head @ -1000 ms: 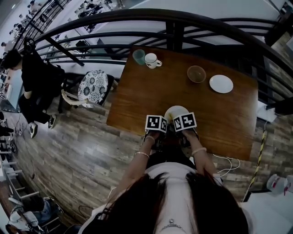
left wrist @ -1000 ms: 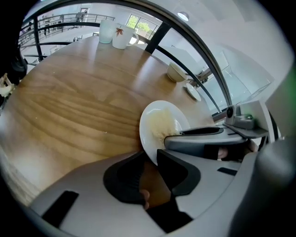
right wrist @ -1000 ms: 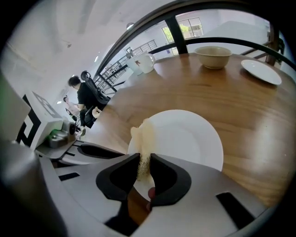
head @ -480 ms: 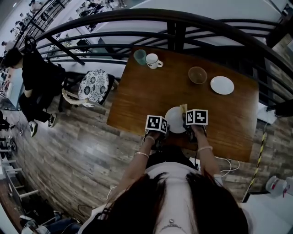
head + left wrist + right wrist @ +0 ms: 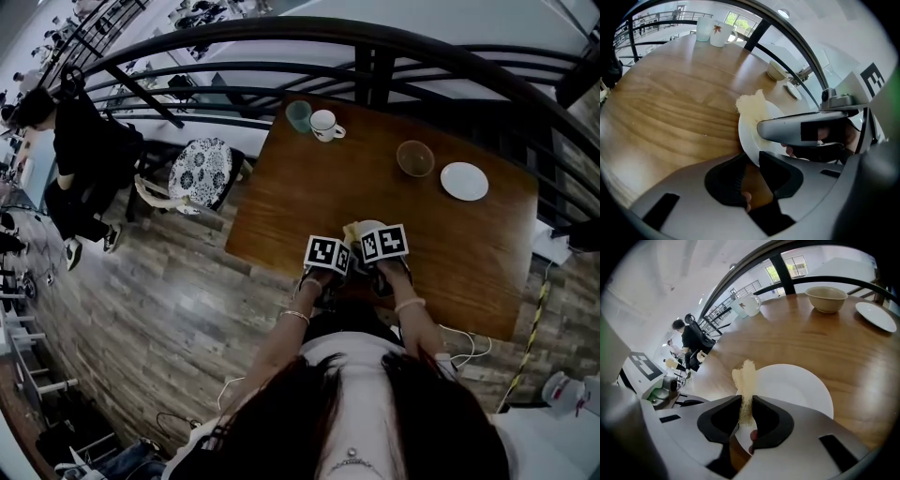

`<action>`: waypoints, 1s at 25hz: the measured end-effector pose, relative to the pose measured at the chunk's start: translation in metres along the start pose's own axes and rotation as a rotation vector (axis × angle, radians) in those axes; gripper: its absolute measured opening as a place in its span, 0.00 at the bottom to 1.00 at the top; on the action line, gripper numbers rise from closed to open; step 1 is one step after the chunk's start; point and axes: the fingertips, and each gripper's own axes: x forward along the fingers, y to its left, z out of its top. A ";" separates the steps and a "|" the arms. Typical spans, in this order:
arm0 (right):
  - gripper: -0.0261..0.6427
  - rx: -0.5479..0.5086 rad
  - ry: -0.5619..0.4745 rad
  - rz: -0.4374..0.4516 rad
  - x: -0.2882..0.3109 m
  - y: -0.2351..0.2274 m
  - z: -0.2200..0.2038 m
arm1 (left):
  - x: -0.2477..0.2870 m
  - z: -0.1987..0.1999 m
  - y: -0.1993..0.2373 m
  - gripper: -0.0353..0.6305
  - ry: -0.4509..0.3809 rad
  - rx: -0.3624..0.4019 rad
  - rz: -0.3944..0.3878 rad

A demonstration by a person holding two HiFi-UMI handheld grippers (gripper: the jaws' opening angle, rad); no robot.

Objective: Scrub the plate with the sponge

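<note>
The white plate (image 5: 794,390) lies near the table's front edge, mostly hidden under the marker cubes in the head view. My left gripper (image 5: 751,165) is shut on the plate's near rim (image 5: 749,140). The right gripper (image 5: 746,405) is shut on the pale yellow sponge (image 5: 744,378), which stands up between its jaws against the plate's left part. In the left gripper view the sponge (image 5: 752,107) shows at the plate's far edge, with the right gripper's body (image 5: 801,131) lying across the plate. From the head view the sponge (image 5: 352,230) peeks out between the two cubes.
At the table's far side stand a teal cup (image 5: 298,114), a white mug (image 5: 325,124), a bowl (image 5: 414,157) and a small white plate (image 5: 464,181). A chair with a patterned cushion (image 5: 202,169) stands left of the wooden table (image 5: 309,187). A dark railing runs behind.
The right gripper swept the sponge to the plate's right side, then back left across it. The left gripper kept its hold on the rim.
</note>
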 end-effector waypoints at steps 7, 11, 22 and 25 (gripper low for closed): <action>0.17 0.086 -0.074 -0.090 -0.019 -0.036 0.007 | -0.001 0.001 0.006 0.19 -0.008 -0.019 0.000; 0.17 0.149 -0.113 -0.120 -0.031 -0.057 0.006 | 0.000 0.001 0.007 0.19 -0.017 -0.022 -0.005; 0.17 0.230 -0.169 -0.181 -0.059 -0.087 -0.008 | -0.001 0.001 0.003 0.20 -0.023 -0.020 -0.008; 0.17 0.255 -0.186 -0.193 -0.067 -0.093 -0.016 | -0.001 0.001 0.002 0.20 -0.035 -0.018 -0.007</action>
